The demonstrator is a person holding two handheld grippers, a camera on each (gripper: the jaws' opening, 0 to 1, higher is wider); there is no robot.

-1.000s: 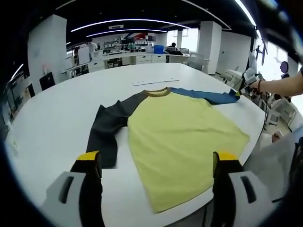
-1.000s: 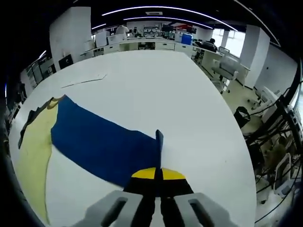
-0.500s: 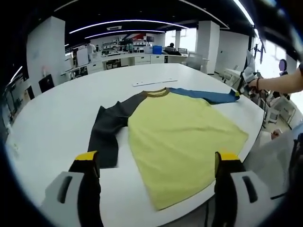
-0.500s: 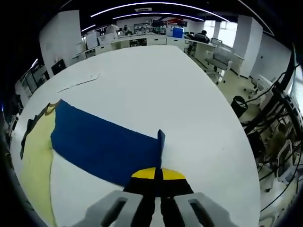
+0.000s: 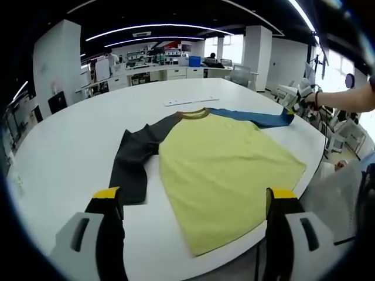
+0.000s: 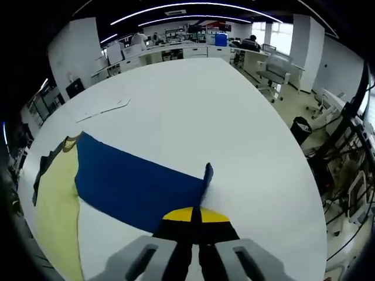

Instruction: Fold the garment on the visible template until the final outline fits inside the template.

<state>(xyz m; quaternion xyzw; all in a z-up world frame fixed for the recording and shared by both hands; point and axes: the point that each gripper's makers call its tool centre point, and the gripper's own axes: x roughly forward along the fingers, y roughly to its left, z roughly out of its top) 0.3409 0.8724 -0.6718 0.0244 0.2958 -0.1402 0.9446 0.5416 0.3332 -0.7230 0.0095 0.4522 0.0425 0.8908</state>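
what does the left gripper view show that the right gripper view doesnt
Left gripper view: the dark grey sleeve laid out full length, the whole yellow body, and the open left claw. Right gripper view: the right claw shut on the blue sleeve cuff, seen close. Both: the shirt, the white table and the flat white template.

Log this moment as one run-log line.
right gripper: shut on blue sleeve cuff | left gripper: open, hovering | shirt: flat, unfolded
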